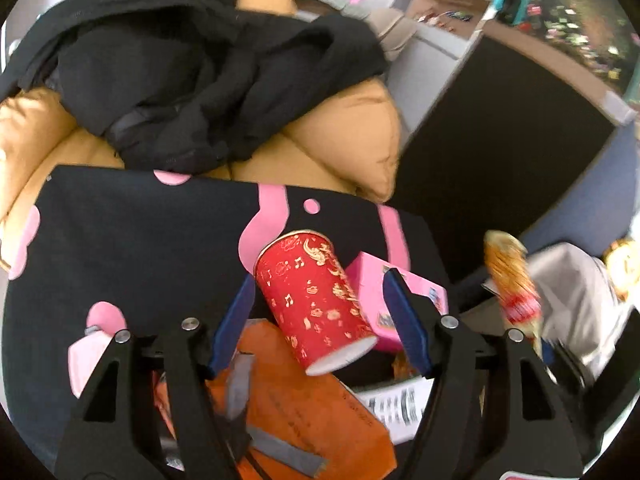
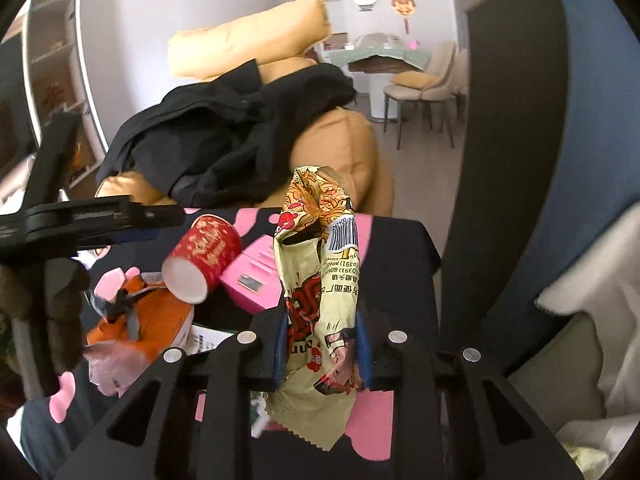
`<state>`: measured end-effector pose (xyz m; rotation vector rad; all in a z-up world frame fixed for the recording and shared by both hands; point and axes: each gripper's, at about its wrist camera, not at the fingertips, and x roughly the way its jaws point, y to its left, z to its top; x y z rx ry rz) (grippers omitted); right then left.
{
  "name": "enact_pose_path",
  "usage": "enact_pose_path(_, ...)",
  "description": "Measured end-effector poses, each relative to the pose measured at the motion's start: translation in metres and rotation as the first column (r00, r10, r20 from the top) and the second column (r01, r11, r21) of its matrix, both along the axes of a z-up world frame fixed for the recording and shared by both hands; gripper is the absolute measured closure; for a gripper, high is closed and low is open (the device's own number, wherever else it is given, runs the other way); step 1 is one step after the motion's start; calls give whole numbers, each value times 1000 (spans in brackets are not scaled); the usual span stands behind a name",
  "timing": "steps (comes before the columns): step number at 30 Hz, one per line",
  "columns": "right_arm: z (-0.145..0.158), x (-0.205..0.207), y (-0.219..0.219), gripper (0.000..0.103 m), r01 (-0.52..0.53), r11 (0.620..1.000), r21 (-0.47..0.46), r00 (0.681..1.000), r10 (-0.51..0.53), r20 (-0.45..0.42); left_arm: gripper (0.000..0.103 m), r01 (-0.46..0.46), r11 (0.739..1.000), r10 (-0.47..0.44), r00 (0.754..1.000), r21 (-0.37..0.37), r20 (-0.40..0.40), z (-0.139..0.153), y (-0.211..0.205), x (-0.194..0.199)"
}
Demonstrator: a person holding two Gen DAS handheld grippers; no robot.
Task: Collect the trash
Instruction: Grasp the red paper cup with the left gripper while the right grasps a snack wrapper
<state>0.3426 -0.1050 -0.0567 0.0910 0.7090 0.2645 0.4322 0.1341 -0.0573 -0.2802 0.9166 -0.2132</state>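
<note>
Your right hand-held gripper (image 2: 322,344) is pinching a crumpled yellow snack wrapper (image 2: 320,280): both blue pads press on its lower part, and the wrapper stands up between the fingers with its barcode turned to the right. Your left hand-held gripper (image 1: 320,320) is spread, and a red paper cup (image 1: 316,300) lies tilted between its blue pads (image 1: 404,320). The pads do not press on the cup; the left pad is close to its side, but I cannot tell if it touches. The cup has gold pattern, and its white bottom points to the near side. It rests on other trash on the surface (image 1: 140,248), which has a black cover with pink shapes. Just right of the cup, touching it, is a pink box (image 1: 372,280). Under the cup, on the near side, lies an orange bag (image 1: 304,412) with grey tape, and right of the bag is a white paper with black print (image 1: 400,404). In the right wrist view there is also a thin pink plastic bag (image 2: 116,364) at the near left, beside the orange one. On the far side of the surface stands a tan sofa (image 1: 352,128) with a black jacket (image 1: 192,80) lying over it.
</note>
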Motion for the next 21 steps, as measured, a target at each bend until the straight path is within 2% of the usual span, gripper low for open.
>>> enact_pose_path(3,-7,-3,-12,77,13,999,36,1000,-12,-14,40,-37,999,38,997,20,-62,-12,-9,16)
enact_pose_path(9,-20,-9,-23,76,12,998,65,999,-9,-40,40,-31,999,32,988,8,-148,-27,-16,32)
enact_pose_path(11,-21,-10,-25,77,12,997,73,999,-9,-46,47,-25,999,20,987,-24,-161,-28,-14,30)
enact_pose_path(13,-21,-13,-26,77,12,996,83,999,-8,-52,49,-17,999,11,987,-37,-158,-25,-12,25)
enact_pose_path(15,-18,-17,-29,77,8,996,89,999,-4,-49,50,10,998,-17,991,-56,-135,-16,-9,13)
enact_pose_path(21,2,-36,-26,77,-25,997,75,1000,25,1,50,42,999,-41,998,-22,48,30,-1,-51)
